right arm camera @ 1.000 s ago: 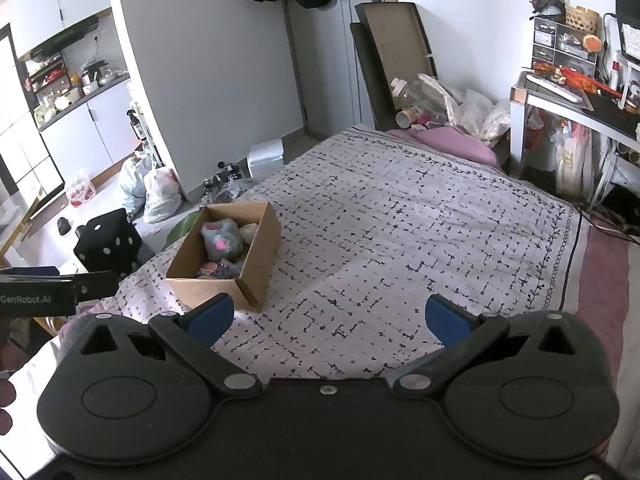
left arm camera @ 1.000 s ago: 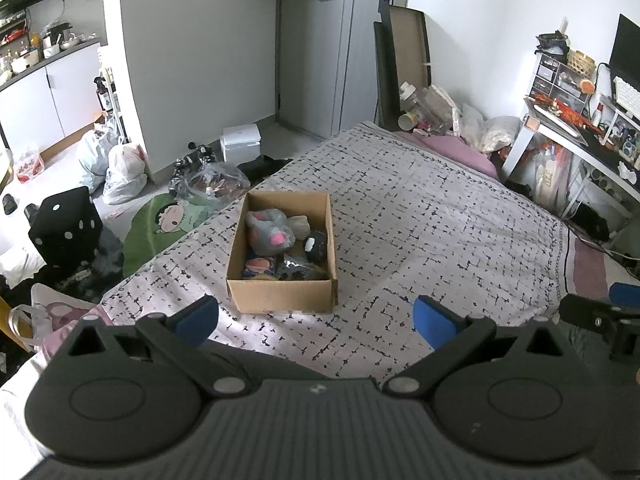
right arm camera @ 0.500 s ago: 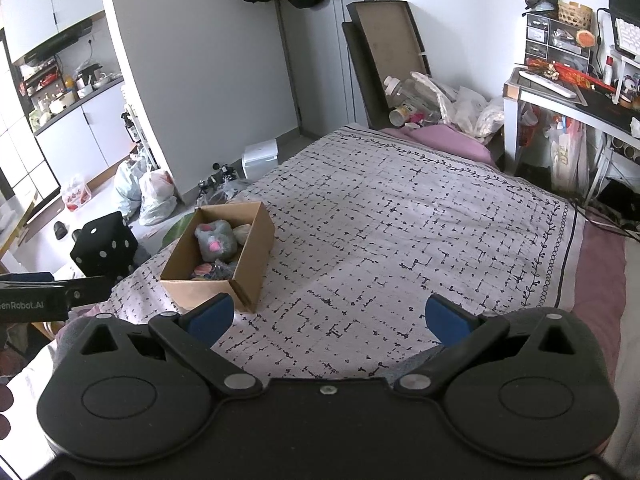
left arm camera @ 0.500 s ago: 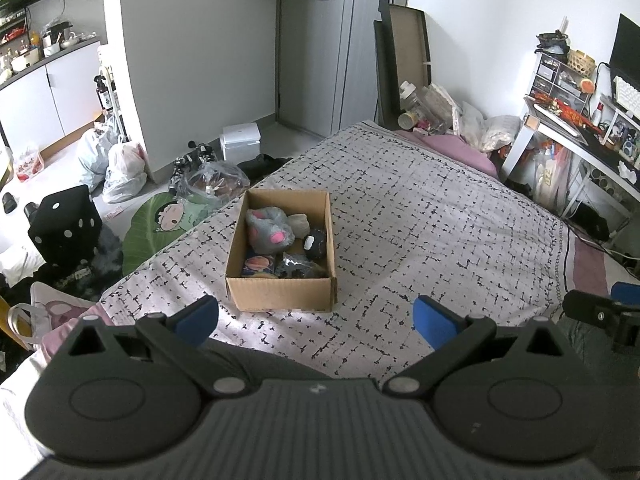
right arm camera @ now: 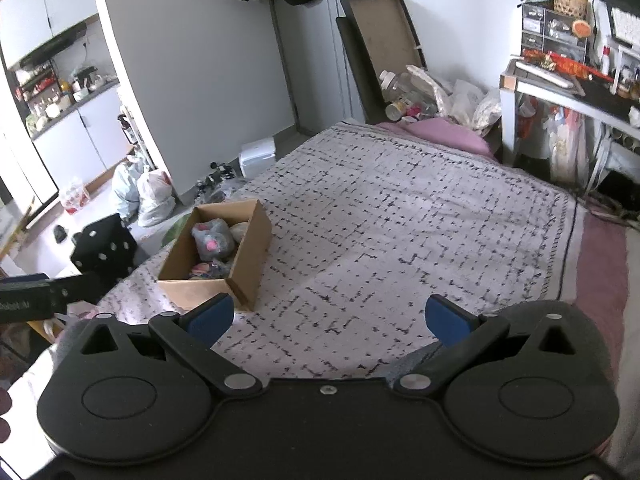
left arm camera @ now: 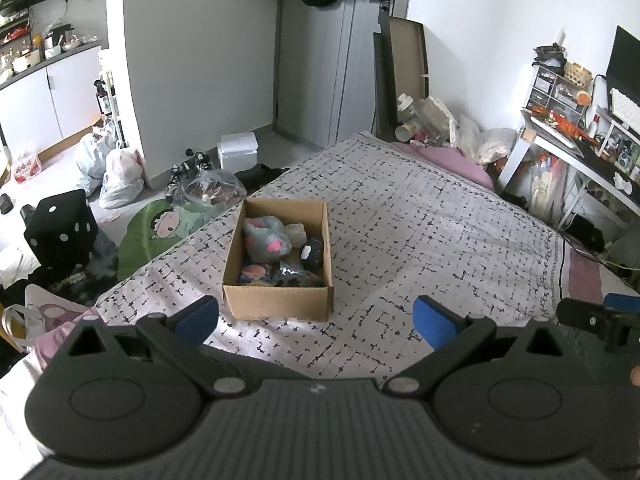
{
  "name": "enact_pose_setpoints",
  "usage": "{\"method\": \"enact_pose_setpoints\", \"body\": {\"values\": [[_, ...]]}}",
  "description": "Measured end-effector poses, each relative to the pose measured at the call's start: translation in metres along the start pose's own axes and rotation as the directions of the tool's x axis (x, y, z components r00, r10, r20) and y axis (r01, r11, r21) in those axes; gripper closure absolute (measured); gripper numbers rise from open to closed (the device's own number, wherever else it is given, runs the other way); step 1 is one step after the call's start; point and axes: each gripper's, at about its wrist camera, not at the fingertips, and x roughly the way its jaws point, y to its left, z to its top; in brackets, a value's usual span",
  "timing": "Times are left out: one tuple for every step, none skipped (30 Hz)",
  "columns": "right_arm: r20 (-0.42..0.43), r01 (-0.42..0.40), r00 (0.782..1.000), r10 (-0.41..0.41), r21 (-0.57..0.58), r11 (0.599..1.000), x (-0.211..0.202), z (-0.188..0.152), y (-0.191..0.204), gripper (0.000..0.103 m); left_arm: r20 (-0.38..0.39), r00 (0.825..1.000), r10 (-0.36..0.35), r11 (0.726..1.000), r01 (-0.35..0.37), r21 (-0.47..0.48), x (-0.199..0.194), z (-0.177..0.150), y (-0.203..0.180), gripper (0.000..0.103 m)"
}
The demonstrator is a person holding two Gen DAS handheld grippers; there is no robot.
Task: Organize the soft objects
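A brown cardboard box (left arm camera: 276,302) (right arm camera: 250,258) stands on the patterned bedspread (left arm camera: 420,232) (right arm camera: 392,216) near the bed's left edge. Inside it lie a grey plush with a pink spot (left arm camera: 264,238) (right arm camera: 212,238), a beige soft item (left arm camera: 297,233), a black one (left arm camera: 313,252) and other small pieces. My left gripper (left arm camera: 316,322) hovers open just short of the box, with nothing between its blue pads. My right gripper (right arm camera: 326,318) is open and empty over the bedspread, to the right of the box.
A black dotted cube cushion (left arm camera: 62,228), plastic bags (left arm camera: 118,172) and a green cartoon cushion (left arm camera: 154,232) crowd the floor left of the bed. A pink pillow (left arm camera: 452,160) and clutter lie at the bed's far end. A desk (left arm camera: 576,152) stands on the right.
Both views have drawn back and up a little, so the box looks slightly smaller in the right wrist view. Both grippers stay open and empty.
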Motion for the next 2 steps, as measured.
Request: {"method": "enact_pose_setpoints", "body": {"values": [[-0.003,-0.005,1.0,0.005,0.012,1.0,0.0014,-0.0004,-0.0012,0.0,0.007,1.0,0.003,1.0,-0.003,0.002,0.0003,-0.0011,0.0,0.0],[-0.003,-0.005,1.0,0.005,0.012,1.0,0.0014,-0.0004,-0.0012,0.0,0.016,1.0,0.007,1.0,-0.007,0.01,0.0007,-0.0018,-0.0001,0.0]]}}
